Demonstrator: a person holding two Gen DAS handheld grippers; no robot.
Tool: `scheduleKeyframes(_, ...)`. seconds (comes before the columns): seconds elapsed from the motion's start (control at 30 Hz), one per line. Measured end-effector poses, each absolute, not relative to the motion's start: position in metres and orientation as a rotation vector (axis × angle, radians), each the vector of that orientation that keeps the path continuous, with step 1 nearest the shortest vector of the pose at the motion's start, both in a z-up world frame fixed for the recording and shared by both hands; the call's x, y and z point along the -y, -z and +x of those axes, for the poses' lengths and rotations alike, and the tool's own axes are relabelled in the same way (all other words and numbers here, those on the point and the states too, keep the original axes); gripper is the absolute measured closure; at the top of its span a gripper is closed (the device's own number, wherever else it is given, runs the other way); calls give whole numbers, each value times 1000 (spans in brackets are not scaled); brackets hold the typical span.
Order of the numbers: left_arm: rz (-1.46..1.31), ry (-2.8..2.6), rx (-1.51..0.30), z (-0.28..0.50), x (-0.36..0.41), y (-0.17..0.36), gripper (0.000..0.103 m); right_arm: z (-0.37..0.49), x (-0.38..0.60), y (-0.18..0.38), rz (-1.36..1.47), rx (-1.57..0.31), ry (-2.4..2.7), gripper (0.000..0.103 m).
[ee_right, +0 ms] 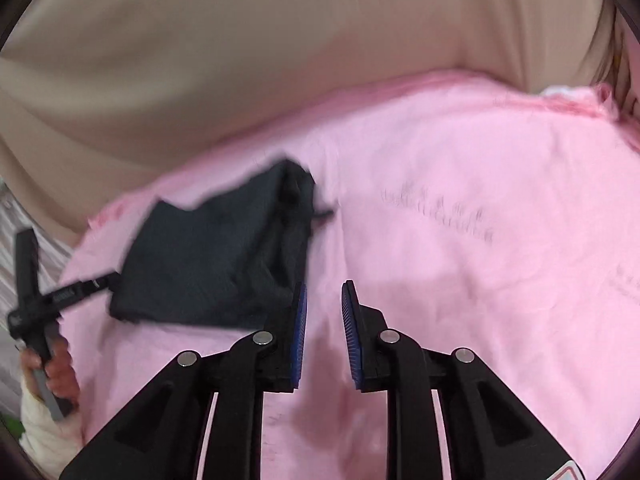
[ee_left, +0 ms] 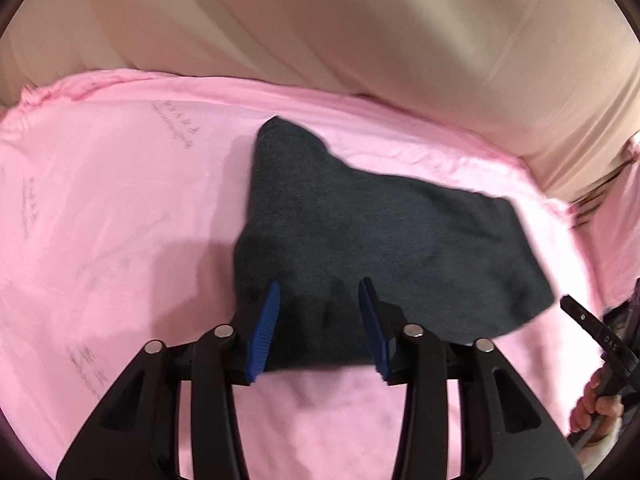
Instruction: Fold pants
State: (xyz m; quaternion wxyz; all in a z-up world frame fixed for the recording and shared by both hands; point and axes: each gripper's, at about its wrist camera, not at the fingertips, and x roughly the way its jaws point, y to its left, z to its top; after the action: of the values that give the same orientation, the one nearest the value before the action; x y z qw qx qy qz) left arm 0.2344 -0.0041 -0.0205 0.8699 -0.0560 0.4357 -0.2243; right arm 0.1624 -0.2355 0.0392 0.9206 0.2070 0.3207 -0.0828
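Observation:
The dark grey pants (ee_left: 372,236) lie folded into a compact bundle on the pink sheet (ee_left: 120,200). My left gripper (ee_left: 320,300) is open, its blue pads over the near edge of the bundle, holding nothing. In the right wrist view the pants (ee_right: 216,256) lie to the left on the sheet, a drawstring sticking out at their far right corner. My right gripper (ee_right: 324,304) is open and empty over bare pink sheet (ee_right: 480,280), just right of the bundle. The left gripper's handle (ee_right: 36,312) shows at the left edge, held in a hand.
A beige fabric wall (ee_left: 360,32) rises behind the pink sheet in both views. The right gripper's handle and the person's hand (ee_left: 600,364) show at the right edge of the left wrist view. Faint printed text marks the sheet.

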Motion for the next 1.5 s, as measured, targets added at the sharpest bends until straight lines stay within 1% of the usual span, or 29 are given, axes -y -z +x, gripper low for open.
scheduleKeyframes(0.03, -119, 472, -904, 233, 6, 16, 43, 168, 228, -45, 427, -657, 120, 95)
scheduleKeyframes(0.1, -77, 421, -883, 233, 17, 16, 34, 190, 209, -46, 438, -683, -16, 98)
scheduleKeyframes(0.13, -60, 401, -896, 235, 22, 21, 34, 205, 197, -39, 400, -717, -50, 101)
scheduleKeyframes(0.2, -28, 364, -967, 246, 30, 42, 34, 232, 200, -12, 267, -797, 81, 103)
scheduleKeyframes(0.23, -7, 331, -950, 245, 28, 44, 35, 240, 221, 8, 287, -832, 136, 103)
scheduleKeyframes(0.27, -3, 317, -950, 242, 24, 41, 35, 237, 240, 15, 398, -817, 103, 103)
scheduleKeyframes(0.3, -33, 331, -967, 238, 15, 37, 35, 230, 255, 15, 522, -803, 70, 103)
scheduleKeyframes(0.4, -78, 353, -966, 224, -4, 26, 35, 204, 245, -18, 464, -734, 122, 103)
scheduleKeyframes(0.43, -64, 327, -943, 218, -5, 21, 35, 197, 236, -28, 459, -711, 92, 95)
scheduleKeyframes(0.47, -43, 316, -921, 211, -1, 19, 35, 194, 228, -33, 448, -698, 71, 95)
scheduleKeyframes(0.5, -16, 313, -903, 207, 4, 17, 35, 195, 220, -33, 418, -695, 60, 95)
scheduleKeyframes(0.57, 38, 322, -885, 202, 24, 20, 33, 216, 224, -12, 350, -777, 158, 103)
scheduleKeyframes(0.63, 53, 354, -916, 211, 40, 30, 33, 224, 236, 5, 438, -799, 190, 103)
scheduleKeyframes(0.7, 49, 322, -943, 224, 43, 36, 33, 220, 234, -15, 472, -770, 162, 103)
scheduleKeyframes(0.73, 34, 334, -934, 227, 44, 31, 33, 223, 227, -33, 433, -725, 131, 103)
scheduleKeyframes(0.8, 15, 355, -899, 233, 48, 20, 33, 242, 225, -51, 384, -709, 99, 103)
scheduleKeyframes(0.9, 14, 337, -875, 260, 57, 14, 32, 292, 243, -36, 343, -781, 147, 103)
scheduleKeyframes(0.93, 27, 307, -894, 272, 59, 19, 32, 305, 256, -28, 327, -815, 232, 103)
scheduleKeyframes(0.97, 52, 268, -939, 289, 60, 32, 32, 309, 281, -11, 386, -836, 281, 103)
scheduleKeyframes(1.03, 40, 223, -1022, 312, 52, 57, 23, 299, 295, -7, 525, -798, 252, 103)
scheduleKeyframes(1.07, -30, 249, -1023, 316, 42, 61, 23, 293, 293, -14, 531, -785, 247, 103)
scheduleKeyframes(1.13, -37, 256, -1010, 315, 38, 59, 22, 284, 281, -28, 454, -747, 206, 103)
scheduleKeyframes(1.2, -18, 248, -994, 313, 41, 60, 22, 296, 284, -16, 394, -796, 233, 103)
scheduleKeyframes(1.23, -4, 240, -985, 311, 43, 59, 22, 293, 295, -9, 451, -798, 218, 103)
scheduleKeyframes(1.3, 12, 225, -966, 300, 45, 51, 24, 284, 302, -27, 517, -780, 241, 103)
scheduleKeyframes(1.33, 27, 223, -945, 293, 45, 45, 24, 270, 297, -38, 493, -753, 251, 102)
scheduleKeyframes(1.37, 55, 222, -908, 280, 46, 34, 24, 251, 285, -57, 434, -704, 256, 97)
scheduleKeyframes(1.43, 92, 226, -844, 254, 49, 18, 23, 220, 265, -80, 367, -650, 276, 96)
scheduleKeyframes(1.5, 128, 241, -786, 223, 53, 3, 21, 192, 236, -87, 332, -615, 287, 94)
